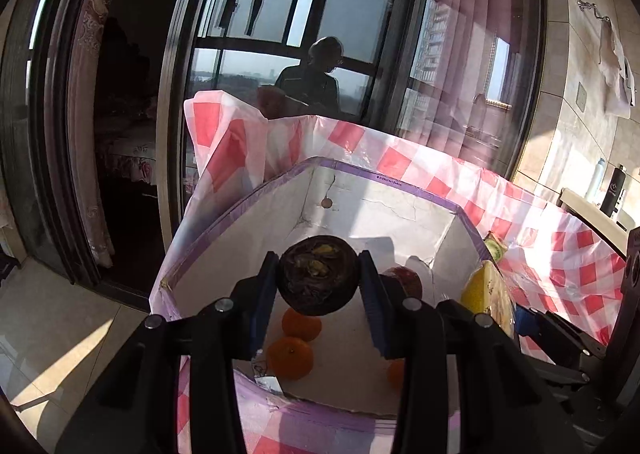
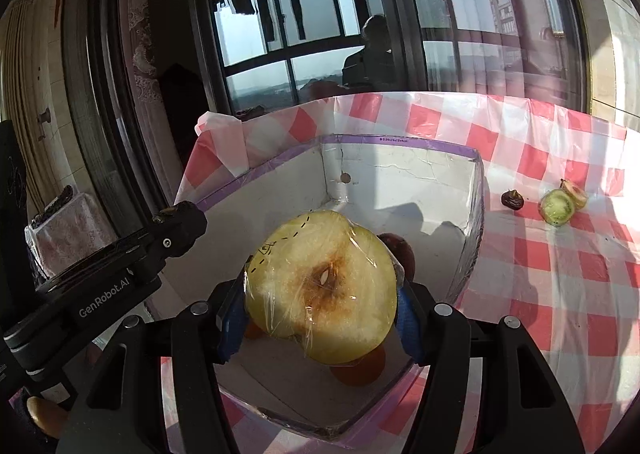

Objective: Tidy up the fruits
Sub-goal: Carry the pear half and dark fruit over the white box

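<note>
Jaws of the left gripper (image 1: 319, 286) are pinching a dark wrinkled round fruit (image 1: 318, 280) above the white purple-rimmed box (image 1: 384, 210) at frame centre, while the right gripper (image 2: 320, 318) is clamping a slippery, soft film-wrapped yellow apple half (image 2: 320, 286) by its sides over that box.

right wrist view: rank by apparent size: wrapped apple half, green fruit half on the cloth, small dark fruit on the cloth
1. Wrapped apple half, largest by far, but it sits in the right gripper close to the lens, so nearness inflates it.
2. Green fruit half.
3. Small dark fruit, smallest.
</note>
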A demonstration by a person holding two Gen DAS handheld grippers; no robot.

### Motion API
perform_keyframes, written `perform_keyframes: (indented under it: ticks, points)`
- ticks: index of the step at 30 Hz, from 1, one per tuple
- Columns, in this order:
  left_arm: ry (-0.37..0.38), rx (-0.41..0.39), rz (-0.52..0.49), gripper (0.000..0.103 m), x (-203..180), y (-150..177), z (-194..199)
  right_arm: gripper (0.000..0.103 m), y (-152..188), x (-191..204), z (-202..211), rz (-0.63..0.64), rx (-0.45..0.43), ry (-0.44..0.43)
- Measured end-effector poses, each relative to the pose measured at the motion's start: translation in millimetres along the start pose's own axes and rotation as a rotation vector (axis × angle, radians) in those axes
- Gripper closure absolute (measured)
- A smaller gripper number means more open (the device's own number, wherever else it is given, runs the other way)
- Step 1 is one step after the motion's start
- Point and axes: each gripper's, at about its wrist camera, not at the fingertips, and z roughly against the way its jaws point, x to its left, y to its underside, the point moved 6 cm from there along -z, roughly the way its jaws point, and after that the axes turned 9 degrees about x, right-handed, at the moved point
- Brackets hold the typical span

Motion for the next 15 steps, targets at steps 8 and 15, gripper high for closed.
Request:
perform_keyframes:
  ticks: [8,15]
  points:
    - [-0.100,0.063,-0.045,0.063,5,7,-25,0.043,-4,4,-28,0.151,0.104,0.142]
    - [-0.211,0.171,-0.144,0.063,5,9,-42,0.042,0,4,-52,0.234,0.316,0.185]
